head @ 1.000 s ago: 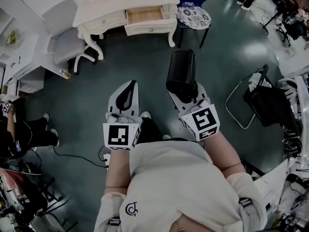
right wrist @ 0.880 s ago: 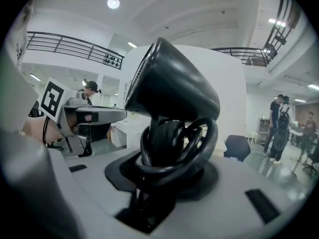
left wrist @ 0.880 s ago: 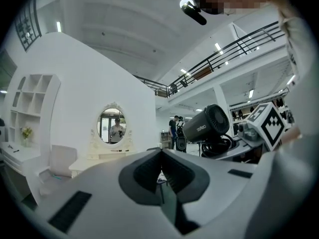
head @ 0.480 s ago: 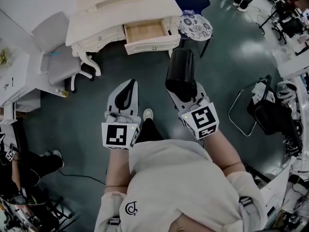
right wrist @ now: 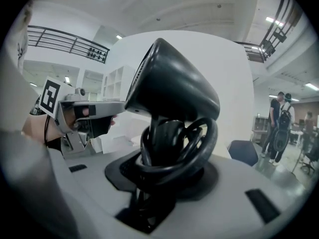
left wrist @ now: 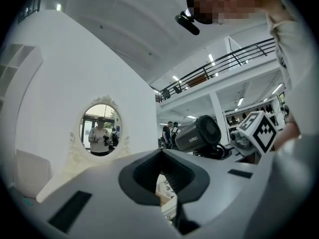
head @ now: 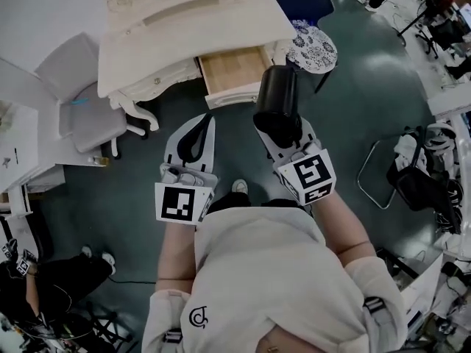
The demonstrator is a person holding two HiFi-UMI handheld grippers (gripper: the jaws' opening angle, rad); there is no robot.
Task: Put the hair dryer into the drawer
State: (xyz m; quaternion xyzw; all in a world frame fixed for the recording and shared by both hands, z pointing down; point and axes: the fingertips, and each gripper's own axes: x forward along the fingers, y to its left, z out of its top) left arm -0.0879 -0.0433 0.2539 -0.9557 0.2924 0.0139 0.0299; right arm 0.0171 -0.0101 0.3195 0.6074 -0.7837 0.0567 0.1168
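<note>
Head view: a person in a white top stands on the dark floor [head: 140,160] before a cream desk [head: 191,28], a gripper in each hand. The right gripper [head: 285,127] is clamped on a black hair dryer [head: 276,105], carried upright in the air just short of the desk's open, wood-lined drawer [head: 235,70]; from above, the dryer's top end overlaps the drawer's front right corner. The right gripper view shows the jaws closed round the dryer's handle, with the black cord [right wrist: 202,141] looped about it and the barrel pointing up and to the left. The left gripper [head: 200,127], level with its partner and well clear of the dryer, has its jaws drawn together with nothing between them, their tips aimed at the drawer front. Its own view looks past those jaws to an oval mirror [left wrist: 101,129] over the desk. A grey chair [head: 77,79] stands left of the desk and a patterned stool [head: 315,48] just right of the drawer.
</note>
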